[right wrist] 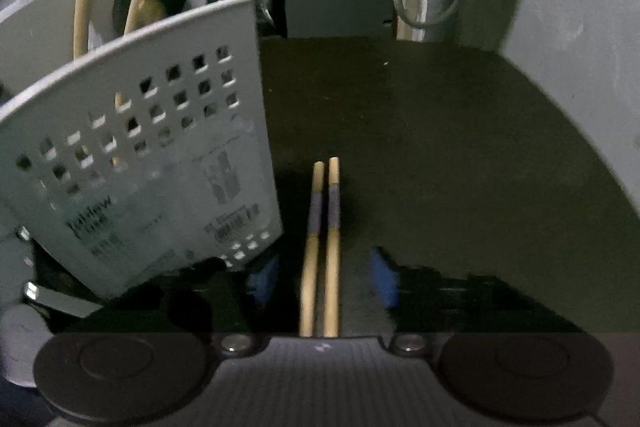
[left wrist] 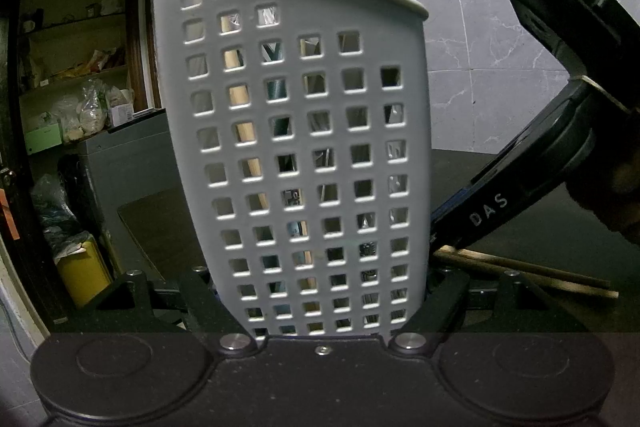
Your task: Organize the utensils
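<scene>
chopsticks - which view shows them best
The right wrist view: both chopsticks lie side by side on the dark table, centred between the open blue jaws, grey bands clear. The left wrist view shows only a partial stretch beside the caddy.

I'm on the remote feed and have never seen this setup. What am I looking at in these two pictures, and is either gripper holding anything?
No robot arm here: a person holds a two-finger gripper in each hand, each with a camera looking along its fingers. The left view shows the left gripper clamped on the white perforated utensil holder, which already has utensils standing in it. The right view shows the right gripper with blue pads standing apart around a pair of chopsticks lying on the dark table, not pressing them.
</scene>
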The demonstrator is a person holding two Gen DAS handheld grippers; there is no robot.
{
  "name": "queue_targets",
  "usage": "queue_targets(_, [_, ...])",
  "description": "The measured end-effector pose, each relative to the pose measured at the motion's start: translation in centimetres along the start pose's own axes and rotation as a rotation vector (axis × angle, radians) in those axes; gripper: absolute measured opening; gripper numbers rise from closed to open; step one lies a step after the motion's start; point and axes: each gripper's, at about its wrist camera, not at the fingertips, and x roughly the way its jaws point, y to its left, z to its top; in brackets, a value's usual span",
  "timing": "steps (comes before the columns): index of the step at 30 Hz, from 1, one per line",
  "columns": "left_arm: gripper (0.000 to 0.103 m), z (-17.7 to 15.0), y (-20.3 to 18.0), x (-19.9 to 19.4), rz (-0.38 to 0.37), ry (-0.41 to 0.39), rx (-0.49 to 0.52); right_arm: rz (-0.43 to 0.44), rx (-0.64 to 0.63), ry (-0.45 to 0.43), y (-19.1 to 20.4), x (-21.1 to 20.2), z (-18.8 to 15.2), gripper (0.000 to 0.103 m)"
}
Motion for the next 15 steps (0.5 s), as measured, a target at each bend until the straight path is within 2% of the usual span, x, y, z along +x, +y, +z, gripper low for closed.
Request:
queue_targets(1, [0.078,-0.01,0.00,-0.02,-0.001,0.000,-0.001,0.013,0.004,0.001,-0.04,0.01,-0.04,0.028])
queue_targets(3, [0.078,-0.04,0.02,-0.02,-0.002,-0.001,-0.002,0.004,0.003,0.004,-0.16,-0.12,-0.09,0.015])
queue_targets(15, [0.078,-0.16,0.09,0.06,-0.004,-0.002,-0.003,0.023,-0.002,0.036,-0.66,0.12,0.08,0.016])
